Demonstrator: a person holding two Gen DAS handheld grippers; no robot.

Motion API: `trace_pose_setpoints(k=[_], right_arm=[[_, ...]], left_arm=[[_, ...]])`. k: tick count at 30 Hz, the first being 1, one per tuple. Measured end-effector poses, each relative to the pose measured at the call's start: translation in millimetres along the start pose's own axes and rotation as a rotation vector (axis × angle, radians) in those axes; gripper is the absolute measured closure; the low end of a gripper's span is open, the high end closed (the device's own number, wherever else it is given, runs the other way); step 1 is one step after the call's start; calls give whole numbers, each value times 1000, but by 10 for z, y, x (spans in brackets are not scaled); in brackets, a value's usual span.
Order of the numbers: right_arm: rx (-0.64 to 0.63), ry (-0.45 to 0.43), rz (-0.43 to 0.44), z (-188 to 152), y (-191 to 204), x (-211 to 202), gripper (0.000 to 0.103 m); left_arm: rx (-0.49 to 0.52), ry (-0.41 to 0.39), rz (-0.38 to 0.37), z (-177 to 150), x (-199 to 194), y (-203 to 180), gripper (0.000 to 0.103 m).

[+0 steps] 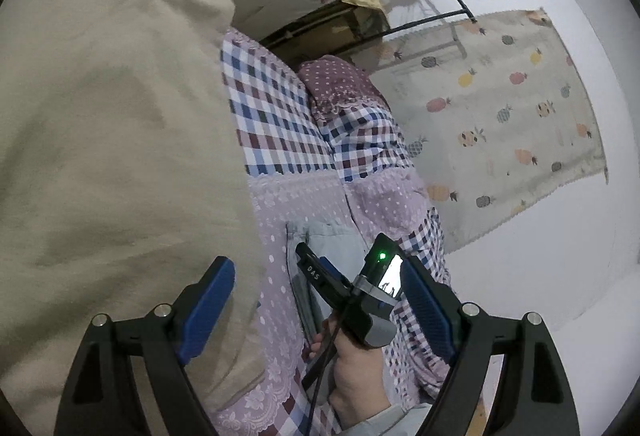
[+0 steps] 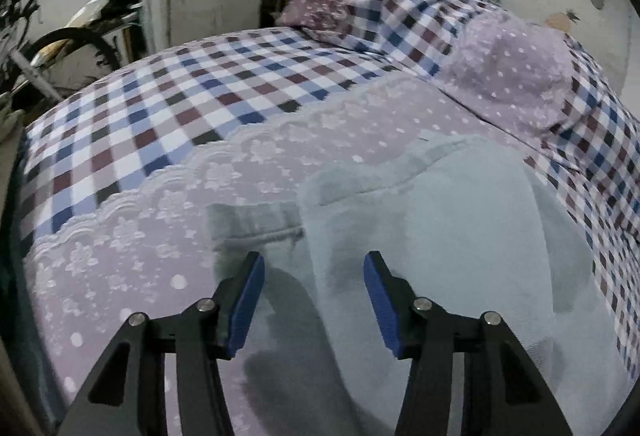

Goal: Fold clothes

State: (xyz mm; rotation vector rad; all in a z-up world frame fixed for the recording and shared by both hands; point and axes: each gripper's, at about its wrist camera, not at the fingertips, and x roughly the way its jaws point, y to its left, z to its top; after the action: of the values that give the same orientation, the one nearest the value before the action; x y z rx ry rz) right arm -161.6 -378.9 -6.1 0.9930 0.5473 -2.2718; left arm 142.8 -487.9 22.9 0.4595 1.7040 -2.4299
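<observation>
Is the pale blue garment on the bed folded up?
Cannot tell. The pale blue garment lies flat on the lilac dotted bedspread; one seamed corner pokes out.

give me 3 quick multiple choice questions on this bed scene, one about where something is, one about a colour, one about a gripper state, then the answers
1. Where does the pale blue garment lie?
A. on the lilac dotted part of the bedspread
B. on the floor
C. on the cardboard boxes

2. What colour are the pads on the gripper fingers?
A. red
B. blue
C. yellow

3. How does the right gripper stand?
A. shut on the pillow
B. shut with nothing in it
C. open, over the garment, pads not pressing it

Answers:
1. A: the right wrist view shows the garment spread on the lilac dotted cloth of the bedspread, below the checked part.
2. B: both views show blue pads on black fingers.
3. C: a clear gap shows between the pads, with the garment seen through it.
</observation>
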Motion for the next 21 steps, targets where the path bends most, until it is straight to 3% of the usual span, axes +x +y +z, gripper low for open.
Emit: trace_pose_setpoints(k=[3,5,6,13,18,20,21], right_arm=[[15,26,-7,1,-60,74,70],[17,18,-10,20,-88,59,96],[13,10,-9,29,-88,31,100],[-47,-120,79,203,130,-564,100],[-117,43,116,34,362,-185,97],[-101,41,108,20,365,-177,94],[-85,33,108,26,360,-194,86]], left_arm=[[-7,17,5,-10,28,22,16],[-8,26,8,-15,36,31,16],[-8,22,8,-12,26,30,16],[-18,15,-3,-17,34,29,16],[-16,20,-3,-4,49,20,16],[-30,20,-7,13,50,41,16],[-39,22,-9,20,54,53,16]])
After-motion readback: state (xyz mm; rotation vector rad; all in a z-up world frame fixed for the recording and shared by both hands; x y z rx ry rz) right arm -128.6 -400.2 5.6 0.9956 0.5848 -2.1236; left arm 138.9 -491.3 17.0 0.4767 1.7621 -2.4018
